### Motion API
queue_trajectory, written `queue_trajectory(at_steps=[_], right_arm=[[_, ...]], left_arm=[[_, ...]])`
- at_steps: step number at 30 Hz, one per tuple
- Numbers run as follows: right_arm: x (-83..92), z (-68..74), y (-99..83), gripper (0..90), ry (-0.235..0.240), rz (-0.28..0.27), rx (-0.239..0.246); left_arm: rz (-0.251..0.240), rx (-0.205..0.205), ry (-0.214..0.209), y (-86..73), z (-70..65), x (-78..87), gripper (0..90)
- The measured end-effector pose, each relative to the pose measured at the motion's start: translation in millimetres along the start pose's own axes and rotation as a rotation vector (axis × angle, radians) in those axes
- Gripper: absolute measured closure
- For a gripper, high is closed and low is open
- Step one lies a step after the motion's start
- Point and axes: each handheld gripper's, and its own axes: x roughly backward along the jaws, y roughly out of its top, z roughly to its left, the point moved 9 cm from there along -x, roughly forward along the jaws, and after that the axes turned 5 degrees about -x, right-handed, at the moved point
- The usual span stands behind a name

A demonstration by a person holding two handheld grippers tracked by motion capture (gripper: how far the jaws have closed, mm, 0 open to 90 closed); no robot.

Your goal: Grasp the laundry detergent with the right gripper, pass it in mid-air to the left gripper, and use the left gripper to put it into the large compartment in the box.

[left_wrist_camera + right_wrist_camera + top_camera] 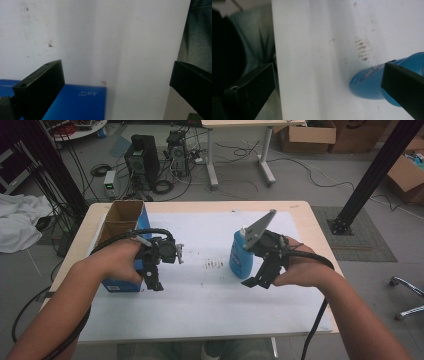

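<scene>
- High view: my right gripper [256, 281] hangs just beside the blue bottle [239, 256], jaws spread and pointing down toward my side of the table; the bottle stands upright, just outside them on the far side. My left gripper [154, 282] sits against the near end of the blue cardboard box [122, 225], jaws apart with nothing between them. The risk I judge: the bottle is tall and narrow, so swinging my right jaws in sideways could clip it and tip it onto the white sheet [210, 310].
- Left gripper view: my jaws stand wide, bare sheet between them. The box's blue wall [75, 102] lies low by my left-hand jaw and partly behind it, so closing here would catch only a corner, or shove the box.
- Right gripper view: jaws wide again. The bottle [372, 82] lies partly behind my right-hand jaw, reaching a little into the gap. Closing now could pinch it off-centre and squirt it free.
</scene>
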Motion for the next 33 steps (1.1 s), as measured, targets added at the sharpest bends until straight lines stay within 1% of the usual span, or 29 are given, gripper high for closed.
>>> queue_trajectory(at_steps=[1,2,3,4,5,6,8,9,10,11,12,13,15,16,17,18,20,21,22,23,24,25,27,28,29,30,31,32,33], right_arm=[[-0.3,-0.1,-0.7,0.0,-0.01,-0.031,-0.014],[-0.8,0.0,-1.5,0.0,-0.022,-0.073,-0.035],[-1.4,0.4,-2.6,0.0,-0.039,-0.128,-0.06],[-1.9,0.9,-3.7,0.0,-0.045,-0.156,-0.077],[-3.1,1.5,-6.7,0.0,-0.066,-0.19,-0.104],[-3.5,1.5,-9.0,0.0,-0.088,-0.206,-0.117],[-3.5,3.0,-15.7,0.0,-0.12,-0.255,-0.161],[-2.4,2.7,-19.6,0.0,-0.151,-0.283,-0.186],[-1.2,2.7,-23.9,0.0,-0.168,-0.309,-0.21],[0.4,1.9,-29.6,0.0,-0.194,-0.345,-0.243],[0.4,1.9,-29.6,0.0,-0.194,-0.345,-0.243],[1.7,-1.6,-41.7,0.0,-0.239,-0.394,-0.303],[1.5,-6.7,-51.5,0.0,-0.294,-0.425,-0.352],[1.5,-6.7,-51.5,0.0,-0.294,-0.425,-0.352],[-2.1,-13.9,-63.0,0.0,-0.342,-0.451,-0.42],[-3.2,-15.9,-65.3,0.0,-0.356,-0.454,-0.432],[-9.8,-20.8,-70.9,0.0,-0.363,-0.471,-0.471],[-14.2,-24.3,-73.1,0.0,-0.378,-0.475,-0.481],[-18.3,-26.6,-73.4,0.0,-0.378,-0.483,-0.483],[-22.5,-29.7,-74.0,0.0,-0.391,-0.484,-0.49],[-22.5,-29.7,-74.0,0.0,-0.391,-0.484,-0.49],[-33.6,-36.8,-74.2,0.0,-0.397,-0.477,-0.496],[-40.1,-41.9,-74.0,0.0,-0.413,-0.473,-0.499],[-44.8,-44.9,-73.6,0.0,-0.409,-0.469,-0.502],[-44.8,-44.9,-73.6,0.0,-0.409,-0.469,-0.502],[-53.6,-52.1,-73.0,0.0,-0.415,-0.464,-0.512],[-56.5,-54.4,-73.1,0.0,-0.413,-0.46,-0.516],[-59.9,-57.5,-73.5,0.0,-0.424,-0.454,-0.522],[-63.3,-60.0,-73.9,0.0,-0.426,-0.449,-0.522]], left_arm=[[0.002,0.001,0.005,-0.7,1.0,0.8,0.1],[-0.001,0.003,0.005,-1.2,2.0,1.5,0.1],[-0.007,0.006,0.006,-1.1,2.5,2.0,0.1],[-0.01,0.007,0.007,-1.6,3.6,2.9,0.1],[-0.012,0.006,0.008,-1.8,4.2,3.2,0.1],[-0.012,0.008,0.008,-2.1,4.7,3.7,0.1],[-0.016,0.004,0.01,-2.5,5.2,4.4,0.1],[-0.017,0.002,0.012,-2.7,5.4,4.8,0.1],[-0.019,-0.001,0.014,-3.0,5.5,5.3,0.1],[-0.019,0.0,0.017,-3.3,5.5,5.8,0.1],[-0.019,0.0,0.017,-3.3,5.5,5.8,0.1],[-0.02,-0.001,0.021,-3.7,5.7,6.5,0.1],[-0.032,0.001,0.024,-3.8,5.3,8.2,0.1],[-0.032,0.001,0.024,-3.8,5.3,8.2,0.1],[-0.034,0.002,0.027,-4.8,5.5,8.4,0.1],[-0.029,0.003,0.027,-5.7,5.5,8.6,0.1],[-0.028,0.005,0.027,-7.2,5.0,8.6,0.1],[-0.028,0.005,0.027,-7.2,5.0,8.6,0.1],[-0.028,0.005,0.028,-7.6,4.7,8.5,0.1],[-0.028,0.005,0.027,-8.3,4.1,8.5,0.1],[-0.028,0.005,0.027,-8.3,4.1,8.5,0.1],[-0.024,0.005,0.025,-9.3,3.6,8.7,0.1],[-0.024,0.004,0.026,-9.6,3.5,9.5,0.1],[-0.024,0.004,0.026,-9.6,3.5,9.5,0.1],[-0.027,0.004,0.027,-9.6,3.7,10.3,0.1],[-0.029,0.004,0.029,-9.6,4.0,11.8,0.1],[-0.031,0.004,0.031,-9.6,4.4,12.5,0.1],[-0.024,0.003,0.032,-10.3,5.1,13.4,0.1],[-0.029,0.005,0.035,-10.9,6.3,13.7,0.1]])
